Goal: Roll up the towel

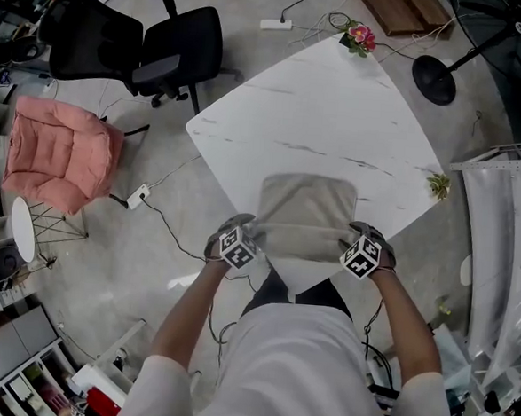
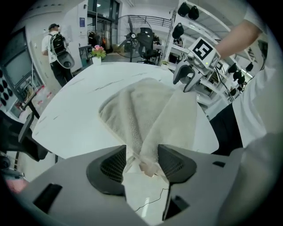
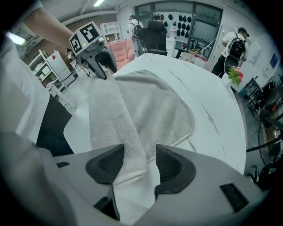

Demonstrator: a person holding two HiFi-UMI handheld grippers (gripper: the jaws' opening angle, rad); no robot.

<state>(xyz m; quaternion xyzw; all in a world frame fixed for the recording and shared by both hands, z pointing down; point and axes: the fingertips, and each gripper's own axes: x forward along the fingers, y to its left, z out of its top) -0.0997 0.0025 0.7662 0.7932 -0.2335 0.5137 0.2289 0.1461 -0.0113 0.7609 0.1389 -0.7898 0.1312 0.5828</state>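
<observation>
**Towel** (image 1: 306, 216): beige, lying on the near corner of the white desk (image 1: 338, 119). Near edge lifted into a fold running left to right. Far part flat on the desk.

**Left gripper** (image 1: 251, 240): at the left end of the fold, pointing steeply down. Jaws spread, towel edge between them, not pinched.

**Right gripper** (image 1: 351, 246): at the right end of the fold, same pose. Jaws spread wide, fold between them, loose.

**Key relation:** long axis of the fold left to right, one gripper at each end, neither nearer. Rest of the towel lying beyond both, toward the far side. Likely next: fresh pinch at both ends, then turning the fold over toward the far side.

**Writing:** none readable. Square black-and-white markers on the gripper cubes only.
</observation>
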